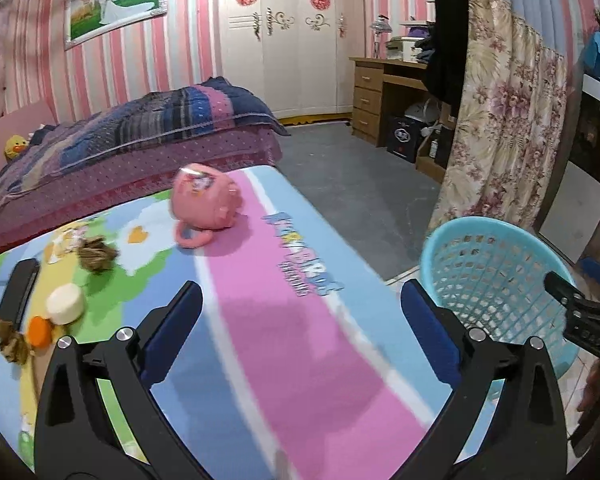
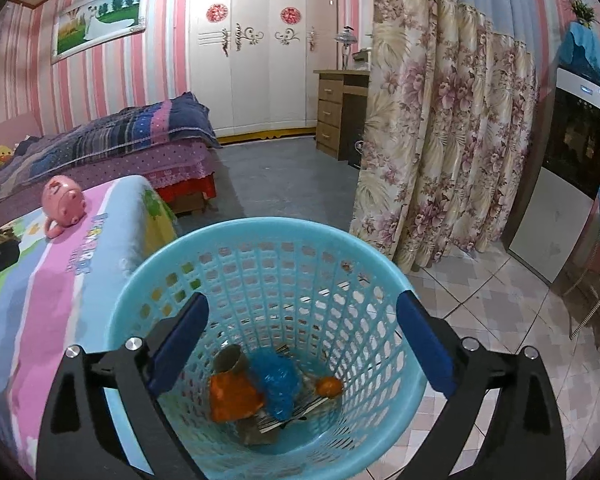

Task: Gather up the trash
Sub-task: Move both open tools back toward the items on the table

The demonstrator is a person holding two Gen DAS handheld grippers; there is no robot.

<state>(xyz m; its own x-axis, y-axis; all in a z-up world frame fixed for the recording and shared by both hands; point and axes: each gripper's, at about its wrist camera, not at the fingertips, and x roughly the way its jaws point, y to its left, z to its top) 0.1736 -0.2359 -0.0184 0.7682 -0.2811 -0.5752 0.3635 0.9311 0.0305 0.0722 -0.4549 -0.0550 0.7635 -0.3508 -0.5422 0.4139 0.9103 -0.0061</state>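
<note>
My left gripper is open and empty above the colourful table mat. On the mat's left part lie a brown crumpled wad, a second brown wad, a white round lid and an orange cap. My right gripper hangs open over the blue mesh basket, nothing between its fingers. At the basket's bottom lie an orange wrapper, a blue crumpled bag, a small orange piece and a grey tube.
A pink cup lies on its side on the mat, and a black flat device sits at the left edge. The basket stands on the tiled floor right of the table. A bed, a floral curtain and a cabinet surround the spot.
</note>
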